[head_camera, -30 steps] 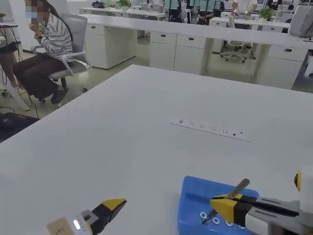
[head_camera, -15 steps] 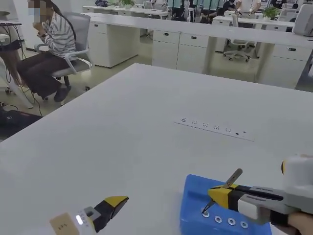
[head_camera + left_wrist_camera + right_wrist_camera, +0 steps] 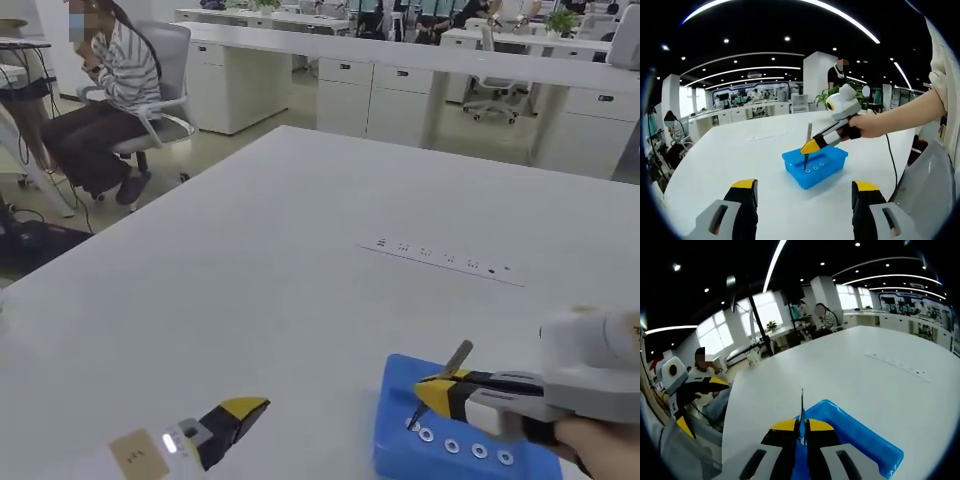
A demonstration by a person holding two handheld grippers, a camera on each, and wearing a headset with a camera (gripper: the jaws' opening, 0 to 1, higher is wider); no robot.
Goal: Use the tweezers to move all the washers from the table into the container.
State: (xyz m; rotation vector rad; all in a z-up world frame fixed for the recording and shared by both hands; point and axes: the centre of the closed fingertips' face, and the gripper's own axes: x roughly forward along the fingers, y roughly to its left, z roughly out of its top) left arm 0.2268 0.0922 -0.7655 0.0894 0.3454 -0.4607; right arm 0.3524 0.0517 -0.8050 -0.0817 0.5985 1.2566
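My right gripper [image 3: 432, 393] hangs over the near-right part of the white counter [image 3: 300, 250], its jaws closed tight on the tweezers [image 3: 460, 356]. In the right gripper view the yellow tips of that gripper [image 3: 801, 426] meet with the thin tweezers [image 3: 801, 407] pinched between them. The tweezers slant down out of the jaws, their upper end sticking up past my grip, and their points reach into the blue container [image 3: 392, 400] at the end nearer my left side. Four washers [image 3: 452, 446] lie in a row on the container's floor. The tweezer points sit just beside the washer at the left end of the row, but I cannot tell whether they touch it or hold anything. From the left gripper view the same shows side-on — the right gripper [image 3: 812, 146] above the container [image 3: 795, 172], the tweezers [image 3: 808, 134] nearly upright with their points down among the washers [image 3: 815, 166], and a hand [image 3: 860, 127] wrapped round the gripper's body. My left gripper [image 3: 240, 412] waits low over the counter, well apart from the container and pointing toward it; in its own view that gripper [image 3: 804, 185] has its jaws spread wide with nothing between them. A strip of sockets [image 3: 440, 260] is set into the counter beyond the container, and a person [image 3: 110, 90] sits in a chair off past the far-left corner.
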